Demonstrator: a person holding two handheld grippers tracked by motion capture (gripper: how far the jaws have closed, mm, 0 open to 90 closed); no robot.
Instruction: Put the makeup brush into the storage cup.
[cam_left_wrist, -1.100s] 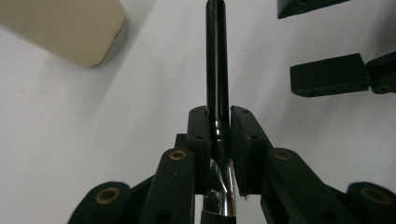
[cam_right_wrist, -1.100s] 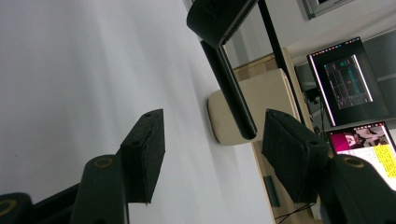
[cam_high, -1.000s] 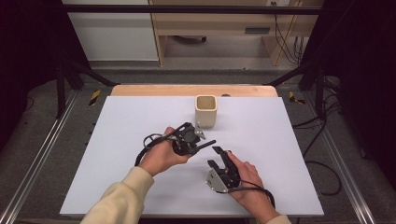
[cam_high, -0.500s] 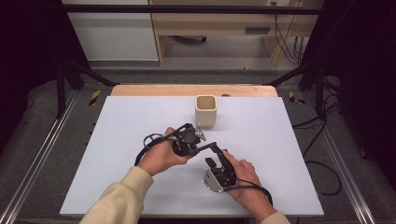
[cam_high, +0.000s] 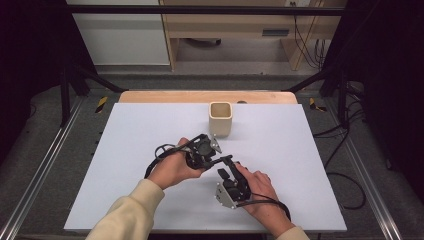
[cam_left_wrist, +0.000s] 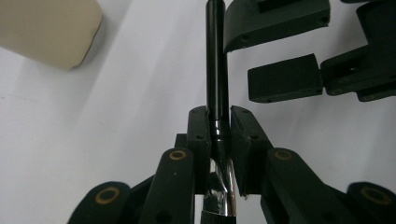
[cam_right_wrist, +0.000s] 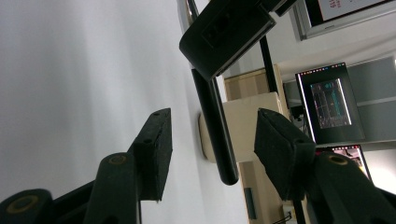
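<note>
Above the white table (cam_high: 125, 165), the left gripper (cam_left_wrist: 218, 126) clamps a black pen (cam_left_wrist: 216, 56) while the right gripper (cam_right_wrist: 212, 144), jaws apart and just closing, straddles its tip, apparently ready to pinch.

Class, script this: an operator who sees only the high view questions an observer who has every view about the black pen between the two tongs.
Operator: Do the left tongs really grip the black pen?
Observer: Yes. In the left gripper view both pads clamp it at its shiny metal section.
Operator: And the right tongs?
Observer: Their jaws have just been closing. In the right gripper view the pen's free end lies between them, with a gap to each pad, so they are not gripping it yet.
</note>
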